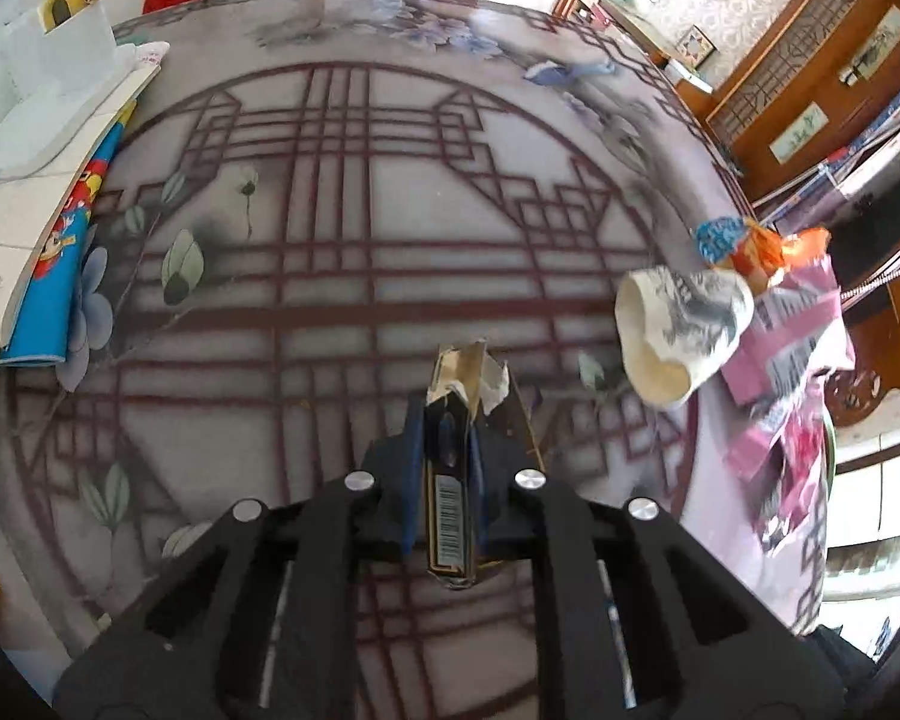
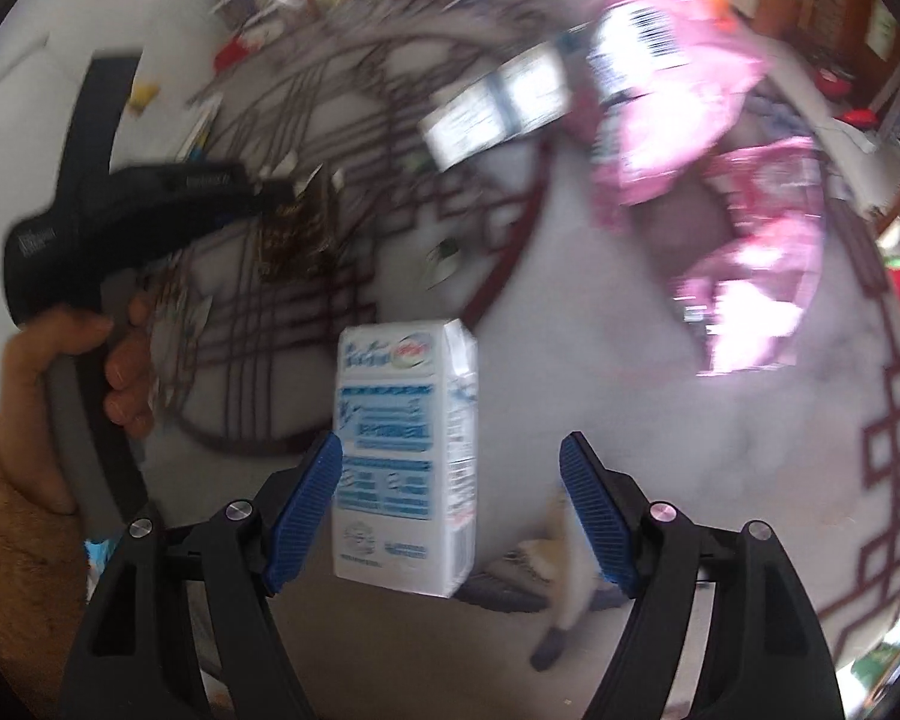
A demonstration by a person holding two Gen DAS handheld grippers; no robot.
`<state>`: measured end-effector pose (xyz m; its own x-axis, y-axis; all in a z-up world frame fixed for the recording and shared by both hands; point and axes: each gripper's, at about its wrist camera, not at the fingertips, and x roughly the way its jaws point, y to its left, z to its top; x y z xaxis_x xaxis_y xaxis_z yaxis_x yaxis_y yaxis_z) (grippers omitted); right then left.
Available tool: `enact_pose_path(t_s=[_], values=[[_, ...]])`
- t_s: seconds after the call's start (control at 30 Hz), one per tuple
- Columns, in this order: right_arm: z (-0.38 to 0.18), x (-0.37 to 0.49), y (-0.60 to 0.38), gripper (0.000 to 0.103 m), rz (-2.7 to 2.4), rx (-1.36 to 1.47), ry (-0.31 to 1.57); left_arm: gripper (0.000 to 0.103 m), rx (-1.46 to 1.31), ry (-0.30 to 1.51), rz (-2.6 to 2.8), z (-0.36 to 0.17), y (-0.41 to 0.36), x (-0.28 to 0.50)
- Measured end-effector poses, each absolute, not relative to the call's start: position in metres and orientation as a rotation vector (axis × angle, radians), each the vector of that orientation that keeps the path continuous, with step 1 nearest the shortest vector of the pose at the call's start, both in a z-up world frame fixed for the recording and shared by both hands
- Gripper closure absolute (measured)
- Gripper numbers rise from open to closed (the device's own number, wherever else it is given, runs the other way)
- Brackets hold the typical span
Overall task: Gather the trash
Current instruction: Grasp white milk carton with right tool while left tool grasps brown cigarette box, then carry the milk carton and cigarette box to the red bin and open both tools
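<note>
- We've got the left gripper (image 1: 447, 420) clamped on a torn dark carton (image 1: 450, 480), lower centre of frame, over the table (image 1: 342, 300).
- Our right gripper (image 2: 453, 516) gapes wide; a white-blue carton (image 2: 405, 456) stands between its pads, apparently ungripped.
- Crushed paper cup (image 1: 681, 330) at right.

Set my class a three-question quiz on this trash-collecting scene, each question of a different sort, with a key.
1. True or false: the left gripper is shut on a dark packet.
2. What stands between the right gripper's blue fingers? A) cup B) milk carton C) book
3. Fill in: the paper cup lies on its ____, beside pink wrappers.

Key: 1 true; 2 B; 3 side.
</note>
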<state>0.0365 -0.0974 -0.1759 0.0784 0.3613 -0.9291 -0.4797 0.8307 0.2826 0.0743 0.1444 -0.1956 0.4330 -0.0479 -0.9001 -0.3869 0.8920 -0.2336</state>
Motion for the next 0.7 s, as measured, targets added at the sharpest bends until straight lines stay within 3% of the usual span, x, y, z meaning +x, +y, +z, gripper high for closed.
enact_pose_path(t_s=[0.07, 0.1, 0.13, 0.17, 0.23, 0.3, 0.33, 0.37, 0.47, 0.5, 0.53, 0.57, 0.6, 0.63, 0.7], values=[[-0.184, 0.034, -0.089, 0.031, 0.650, -0.159, 1.362, 0.088, -0.459, 1.114, 0.218, -0.197, 0.146, 0.070], [-0.190, 0.032, -0.086, 0.036, 0.663, -0.189, 1.369, 0.086, -0.472, 1.116, 0.213, -0.198, 0.146, 0.068], [-0.191, 0.030, -0.087, 0.047, 0.697, -0.172, 1.370, 0.079, -0.483, 1.118, 0.209, -0.198, 0.146, 0.067], [-0.189, 0.031, -0.088, 0.051, 0.712, -0.154, 1.377, 0.068, -0.491, 1.117, 0.206, -0.197, 0.146, 0.066], [-0.185, 0.033, -0.092, 0.070, 0.713, -0.160, 1.375, 0.057, -0.507, 1.099, 0.195, -0.193, 0.144, 0.063], [-0.181, 0.034, -0.096, 0.081, 0.703, -0.174, 1.368, 0.052, -0.511, 1.085, 0.186, -0.188, 0.141, 0.060], [-0.179, 0.036, -0.098, 0.081, 0.697, -0.177, 1.369, 0.046, -0.505, 1.079, 0.189, -0.187, 0.139, 0.059], [-0.178, 0.036, -0.100, 0.081, 0.688, -0.180, 1.368, 0.040, -0.496, 1.079, 0.194, -0.188, 0.137, 0.060], [-0.178, 0.039, -0.102, 0.072, 0.657, -0.144, 1.368, 0.039, -0.461, 1.114, 0.224, -0.199, 0.130, 0.067], [-0.178, 0.039, -0.102, 0.058, 0.657, -0.128, 1.372, 0.039, -0.459, 1.128, 0.232, -0.204, 0.129, 0.069], [-0.177, 0.037, -0.102, 0.051, 0.658, -0.117, 1.371, 0.039, -0.451, 1.139, 0.242, -0.209, 0.128, 0.071], [-0.176, 0.036, -0.101, 0.041, 0.659, -0.117, 1.363, 0.041, -0.441, 1.147, 0.251, -0.213, 0.127, 0.072], [-0.175, 0.036, -0.097, 0.038, 0.659, -0.123, 1.358, 0.044, -0.419, 1.136, 0.267, -0.214, 0.125, 0.072], [-0.174, 0.035, -0.092, 0.037, 0.662, -0.135, 1.352, 0.057, -0.397, 1.129, 0.275, -0.213, 0.123, 0.071], [-0.175, 0.033, -0.085, 0.035, 0.663, -0.162, 1.352, 0.060, -0.397, 1.127, 0.265, -0.212, 0.124, 0.071]])
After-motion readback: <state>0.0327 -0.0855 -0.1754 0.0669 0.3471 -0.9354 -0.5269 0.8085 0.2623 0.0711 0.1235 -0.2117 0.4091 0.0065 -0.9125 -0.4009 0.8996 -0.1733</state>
